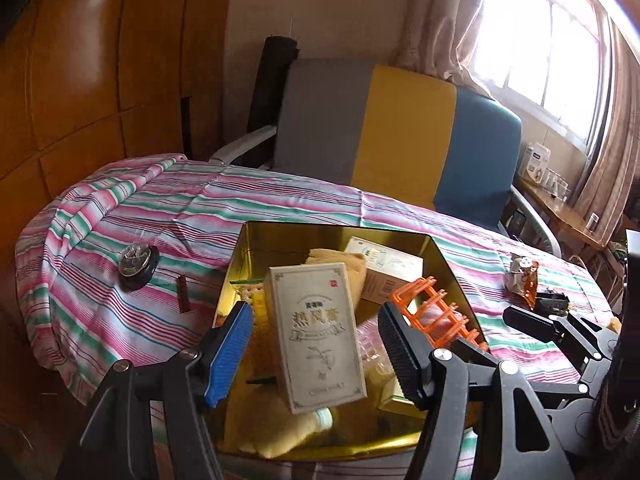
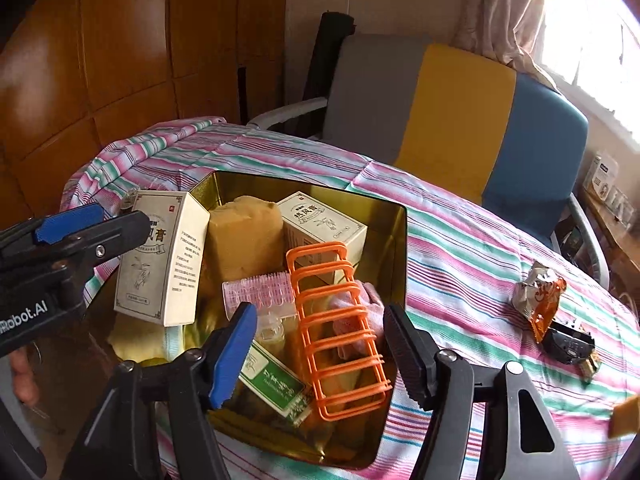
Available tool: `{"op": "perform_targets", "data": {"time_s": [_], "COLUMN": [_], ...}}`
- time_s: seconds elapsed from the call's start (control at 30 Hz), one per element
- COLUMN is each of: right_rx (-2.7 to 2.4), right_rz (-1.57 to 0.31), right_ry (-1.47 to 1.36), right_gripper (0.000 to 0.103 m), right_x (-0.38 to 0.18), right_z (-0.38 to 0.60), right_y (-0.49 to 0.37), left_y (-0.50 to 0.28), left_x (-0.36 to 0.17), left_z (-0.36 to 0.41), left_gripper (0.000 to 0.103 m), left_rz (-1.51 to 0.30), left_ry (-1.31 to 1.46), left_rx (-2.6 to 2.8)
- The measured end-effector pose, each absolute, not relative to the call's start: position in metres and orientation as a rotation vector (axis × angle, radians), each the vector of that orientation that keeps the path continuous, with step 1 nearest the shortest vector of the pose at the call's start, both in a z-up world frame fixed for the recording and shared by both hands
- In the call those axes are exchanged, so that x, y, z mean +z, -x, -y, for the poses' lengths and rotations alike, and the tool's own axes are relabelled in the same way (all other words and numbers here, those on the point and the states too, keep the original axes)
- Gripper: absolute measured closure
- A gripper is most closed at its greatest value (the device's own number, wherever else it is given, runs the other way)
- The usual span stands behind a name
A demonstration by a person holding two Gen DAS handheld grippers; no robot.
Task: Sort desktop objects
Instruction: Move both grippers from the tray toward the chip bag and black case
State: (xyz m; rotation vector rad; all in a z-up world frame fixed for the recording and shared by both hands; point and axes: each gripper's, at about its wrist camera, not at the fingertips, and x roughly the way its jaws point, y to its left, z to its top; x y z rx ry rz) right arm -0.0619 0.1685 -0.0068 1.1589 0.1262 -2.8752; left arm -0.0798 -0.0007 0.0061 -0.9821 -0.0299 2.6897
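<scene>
While poised over the gold tin (image 2: 394, 240), spread wide, pinching nothing: left gripper (image 1: 314, 316), right gripper (image 2: 320, 314)
Cream box (image 1: 316, 344) propped upright in the tin between the left jaws, placed for either grasp or release; snack wrapper (image 2: 538, 292) apart on the striped cloth (image 2: 460, 240)

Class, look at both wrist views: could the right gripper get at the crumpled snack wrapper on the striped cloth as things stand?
Probably yes. The right gripper is open and empty over the gold tin, and the snack wrapper lies in the open on the cloth to its right, with nothing between them.
</scene>
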Motion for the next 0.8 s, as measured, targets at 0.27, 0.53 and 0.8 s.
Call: {"op": "perform_targets", "data": {"time_s": [0.27,0.53,0.8], "right_rx": [-2.994,-3.141,-3.235], "right_rz": [0.040,0.255,0.472], "right_ry": [-1.270,-1.476,-1.591], "right_gripper": [0.030,0.028,0.028], "right_x": [-0.026,-0.060,-0.083], "right_z": [-0.246,-0.351,-0.428], "right_y": [0.017,-0.036,-0.075], "left_y": [0.051,0.047,0.081], "left_x": [0.007,0.002,-0.007], "left_z": [-0.058,-0.165,-0.262], "left_gripper": [0.037,0.037,0.037], "left_rz": [-0.058,-0.225,-0.266], "left_ry": [0.974,1.007,1.059], "left_rx": [2.500,2.272,2.165]}}
